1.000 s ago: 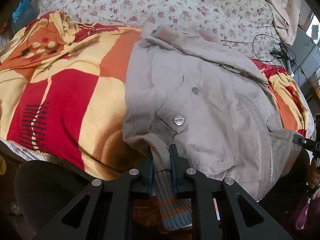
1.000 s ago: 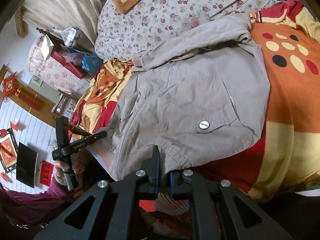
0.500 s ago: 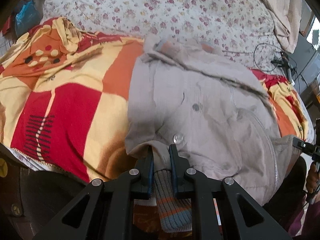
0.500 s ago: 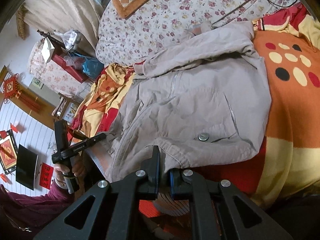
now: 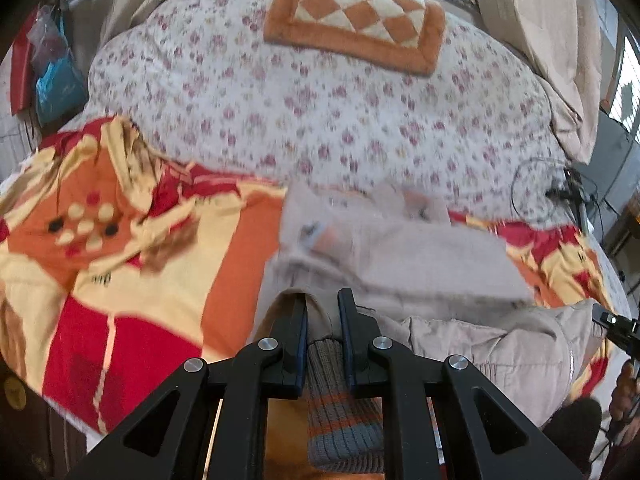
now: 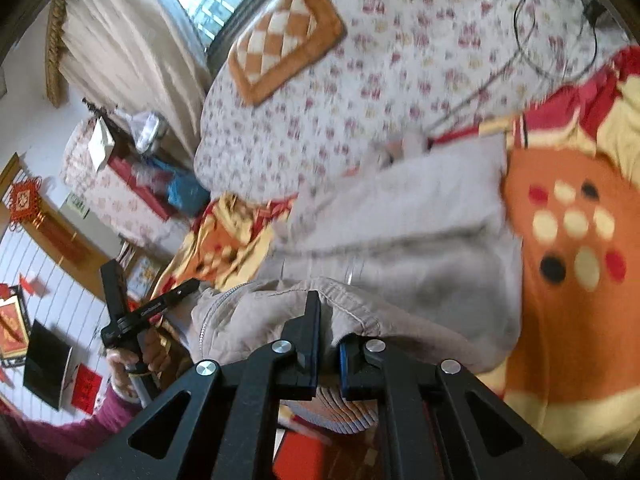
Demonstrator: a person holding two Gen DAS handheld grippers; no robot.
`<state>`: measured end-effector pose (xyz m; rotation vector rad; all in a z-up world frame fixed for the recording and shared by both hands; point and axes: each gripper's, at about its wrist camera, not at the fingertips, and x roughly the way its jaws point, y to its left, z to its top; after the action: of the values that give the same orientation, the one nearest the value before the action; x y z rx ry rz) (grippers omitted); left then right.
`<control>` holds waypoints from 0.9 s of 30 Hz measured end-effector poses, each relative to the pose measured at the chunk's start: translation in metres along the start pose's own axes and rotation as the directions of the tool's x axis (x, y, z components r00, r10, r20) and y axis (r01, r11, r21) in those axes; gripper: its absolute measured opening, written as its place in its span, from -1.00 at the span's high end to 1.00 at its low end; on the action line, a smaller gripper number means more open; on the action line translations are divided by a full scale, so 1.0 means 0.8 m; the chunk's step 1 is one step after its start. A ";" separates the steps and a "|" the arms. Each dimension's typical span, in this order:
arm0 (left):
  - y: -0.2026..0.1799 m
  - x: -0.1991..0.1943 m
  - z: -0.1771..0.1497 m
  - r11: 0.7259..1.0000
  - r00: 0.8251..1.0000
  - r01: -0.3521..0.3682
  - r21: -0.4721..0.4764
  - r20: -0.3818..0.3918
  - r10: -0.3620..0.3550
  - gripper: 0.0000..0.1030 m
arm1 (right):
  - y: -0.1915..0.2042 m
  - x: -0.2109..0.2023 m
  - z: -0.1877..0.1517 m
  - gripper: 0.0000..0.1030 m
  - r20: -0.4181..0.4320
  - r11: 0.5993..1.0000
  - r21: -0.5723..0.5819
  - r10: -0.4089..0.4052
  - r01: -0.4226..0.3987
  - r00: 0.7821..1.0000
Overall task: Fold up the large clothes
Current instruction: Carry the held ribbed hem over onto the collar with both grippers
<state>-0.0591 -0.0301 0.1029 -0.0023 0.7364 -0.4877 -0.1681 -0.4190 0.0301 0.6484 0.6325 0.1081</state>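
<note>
We have the beige jacket (image 5: 420, 264) lying on the red, orange and cream blanket (image 5: 132, 280) near the front edge of the bed, with its near hem raised off the blanket and doubled back over the rest of the garment. Our left gripper (image 5: 322, 312) is clamped on the jacket's hem corner, and the striped knit cuff (image 5: 340, 408) hangs down between its fingers. Our right gripper (image 6: 329, 332) is likewise pinched tight on the hem at the opposite corner, with a ribbed striped band (image 6: 344, 408) drooping below the fingers. In the right wrist view the zipper (image 6: 216, 304) runs along the lifted fold, and beyond it a hand (image 6: 136, 356) in a magenta sleeve grips the handle of the left device. Past the jacket's far edge the blanket ends and the floral bedspread (image 5: 320, 120) stretches wide and bare toward the window, carrying only an orange and cream checkered pillow (image 5: 356, 20) well apart from the jacket and a thin black cable (image 5: 536, 184) looped near the bed's right edge. To the left of the jacket the blanket offers a broad open stretch, bunched into wrinkles at its far left corner. A blue plastic bag (image 5: 60, 84) sits beside the bed; we cannot tell what it holds.
</note>
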 end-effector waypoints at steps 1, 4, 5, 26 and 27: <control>-0.004 0.005 0.011 1.000 1.000 -0.007 0.003 0.012 0.007 0.75 | -0.001 0.003 0.008 0.89 0.011 1.000 0.002 -0.006 0.006 1.000; -0.012 0.026 0.036 1.000 1.000 -0.017 0.001 0.020 0.017 0.75 | -0.013 0.016 0.041 0.89 0.047 0.999 0.022 -0.040 0.039 0.998; -0.015 0.036 0.046 1.000 1.000 -0.020 -0.006 0.019 0.020 0.75 | -0.017 0.020 0.048 0.89 0.052 0.999 0.029 -0.045 0.043 0.998; -0.001 0.346 0.168 0.985 0.980 -0.125 -0.115 -0.167 0.105 0.55 | -0.147 0.200 0.182 0.91 -0.007 0.963 0.180 -0.200 0.198 0.980; 0.000 0.355 0.171 0.986 0.981 -0.124 -0.115 -0.165 0.104 0.33 | -0.151 0.204 0.184 0.88 -0.006 0.962 0.179 -0.206 0.204 0.979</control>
<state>0.2094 -0.1738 0.0224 -0.0382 0.9170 -0.3340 0.0374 -0.5470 -0.0347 0.7525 0.6985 -0.1478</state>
